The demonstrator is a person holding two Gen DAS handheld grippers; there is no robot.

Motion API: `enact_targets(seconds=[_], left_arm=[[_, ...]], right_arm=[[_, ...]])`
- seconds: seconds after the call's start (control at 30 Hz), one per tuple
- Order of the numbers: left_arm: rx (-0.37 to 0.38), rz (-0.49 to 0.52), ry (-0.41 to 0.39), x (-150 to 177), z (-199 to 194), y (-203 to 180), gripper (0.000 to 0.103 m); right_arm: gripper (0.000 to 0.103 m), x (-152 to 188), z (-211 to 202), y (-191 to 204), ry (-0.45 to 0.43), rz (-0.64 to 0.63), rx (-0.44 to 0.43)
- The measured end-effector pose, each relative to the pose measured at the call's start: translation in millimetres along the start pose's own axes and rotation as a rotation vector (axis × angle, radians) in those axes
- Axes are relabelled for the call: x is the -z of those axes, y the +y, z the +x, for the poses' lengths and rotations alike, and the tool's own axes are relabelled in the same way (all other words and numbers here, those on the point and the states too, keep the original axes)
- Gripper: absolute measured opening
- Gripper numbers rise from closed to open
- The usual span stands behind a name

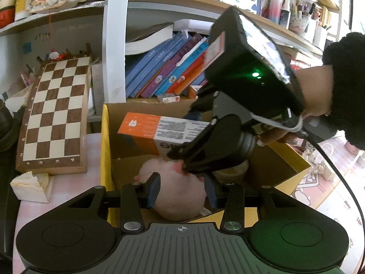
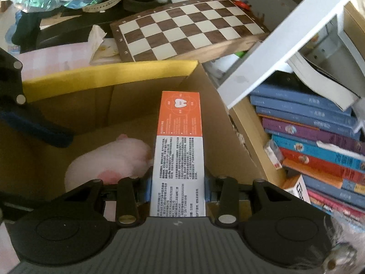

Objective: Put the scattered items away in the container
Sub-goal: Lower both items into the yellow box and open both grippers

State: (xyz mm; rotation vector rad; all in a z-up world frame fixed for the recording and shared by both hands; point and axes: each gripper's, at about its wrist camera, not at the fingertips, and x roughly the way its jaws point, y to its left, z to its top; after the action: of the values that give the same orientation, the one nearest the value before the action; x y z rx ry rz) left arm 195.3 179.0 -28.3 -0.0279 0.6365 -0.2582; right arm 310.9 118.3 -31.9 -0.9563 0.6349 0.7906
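The long orange-and-white printed cardboard carton (image 2: 178, 150) sits clamped between the blue pads of the right tongs (image 2: 178, 189), held above the open brown cardboard box with a yellow rim (image 2: 109, 73). Inside the box, at the carton's 9 o'clock, lies a pink plush toy (image 2: 107, 162). The left tongs (image 1: 181, 190) hang released over that toy, gripping nothing. At the box's 12 o'clock, a wooden chessboard (image 2: 189, 27) leans beyond the pink tabletop (image 2: 52, 57).

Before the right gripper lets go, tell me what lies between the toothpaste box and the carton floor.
The right gripper holds the toothpaste box over the open cardboard carton. A pink plush toy lies on the floor beside and partly below it; the left gripper hovers there too.
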Motion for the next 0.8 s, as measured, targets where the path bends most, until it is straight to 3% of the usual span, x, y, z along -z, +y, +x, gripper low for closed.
enact_targets(seconds=[0.13,0.2,0.33,0.63,0.8], left_arm=[[0.0,0.007,0.003,0,0,-2,0.042],[0.0,0.01,0.002,0,-1,-2,0.042],[-0.003,0.01,-0.005,-1,-3,-3,0.043],[0.002,0.03,-0.029,-4,-14,-11,0.043],[-0.006,0.038,-0.046,-4,-24,-15,0.044]], right_arm=[[0.038,-3,5,6,-0.01,-0.104,0.028],[0.05,-5,8,8,-0.015,-0.156,0.042],[0.058,-5,0,7,-0.043,-0.185,0.084],[0.062,0,-28,-12,-0.072,0.005,0.083],[0.062,6,-47,-18,-0.087,0.177,0.094]])
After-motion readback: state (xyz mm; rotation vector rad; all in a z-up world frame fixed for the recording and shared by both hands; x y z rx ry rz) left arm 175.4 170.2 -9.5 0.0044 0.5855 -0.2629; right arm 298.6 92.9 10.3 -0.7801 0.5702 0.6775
